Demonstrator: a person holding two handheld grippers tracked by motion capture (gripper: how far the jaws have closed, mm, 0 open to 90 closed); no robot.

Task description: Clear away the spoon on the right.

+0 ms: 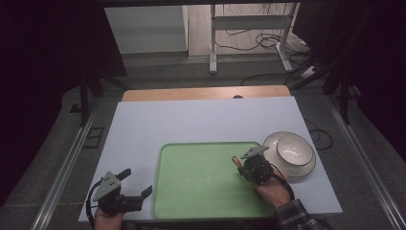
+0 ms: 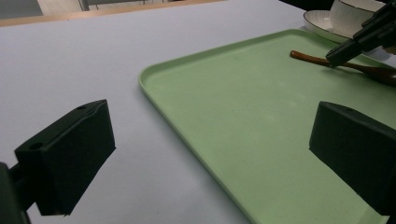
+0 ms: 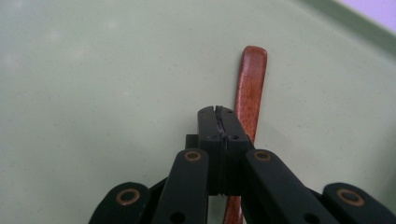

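Table (image 1: 143, 124) from above: green tray (image 1: 191, 191) near the front edge, white bowl (image 1: 295, 148) on its plate (image 1: 275, 141) just right of it. Right gripper (image 1: 242, 168) sits over the tray's right side.

Left gripper view: jaws spread wide, nothing between them, straddling the tray's left rim.

Right gripper view: jaws pressed together, empty, wooden spoon (image 3: 250, 88) lying on the tray just beside the tips.

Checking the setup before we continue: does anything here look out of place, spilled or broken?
Nothing spilled or damaged. The wooden spoon lies flat on the green tray, beside the right hand-held gripper, whose jaws are shut next to it, not on it. The bowl sits upright on its plate.
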